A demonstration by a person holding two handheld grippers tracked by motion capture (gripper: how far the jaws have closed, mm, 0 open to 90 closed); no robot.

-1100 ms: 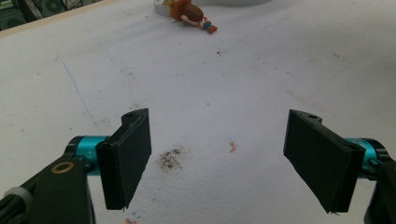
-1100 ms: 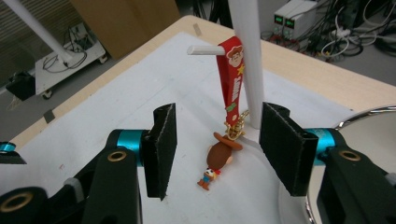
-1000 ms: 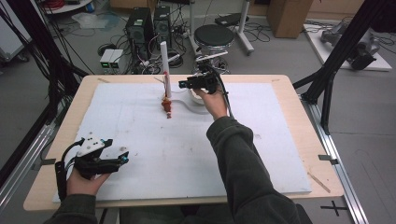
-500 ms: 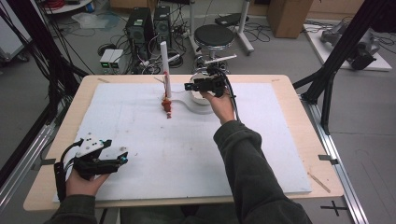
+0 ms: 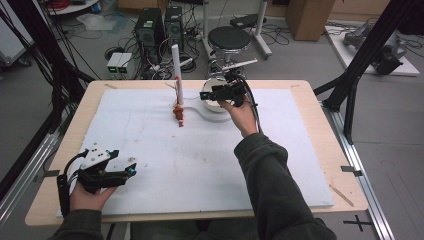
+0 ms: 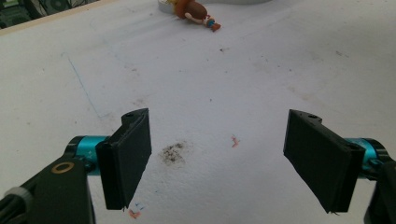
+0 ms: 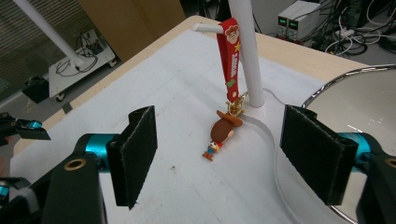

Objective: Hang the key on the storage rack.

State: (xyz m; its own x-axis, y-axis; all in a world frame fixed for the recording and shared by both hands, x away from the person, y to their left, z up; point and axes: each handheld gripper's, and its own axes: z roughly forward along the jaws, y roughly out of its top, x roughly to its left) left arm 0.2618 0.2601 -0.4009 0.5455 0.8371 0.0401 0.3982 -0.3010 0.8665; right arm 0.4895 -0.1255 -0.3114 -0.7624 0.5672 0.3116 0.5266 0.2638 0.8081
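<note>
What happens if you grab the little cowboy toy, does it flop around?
Probably, yes. The toy hangs by a soft red strap from a peg on the white pole, so it would likely swing and dangle. It looks small, so probably light. Its feet touch the table, so a push might just slide it.

dark olive sleeves (image 5: pixel 272 185); black gripper (image 6: pixel 219 158) bodies with teal barrels, flat black pads, trailing black cables

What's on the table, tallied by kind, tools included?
Tools: 2 — left tool, right tool
White stand with pole: 1
Cowboy figure keychain on red strap: 1
Round mirror: 1
White mat: 1
Total: 6
</note>
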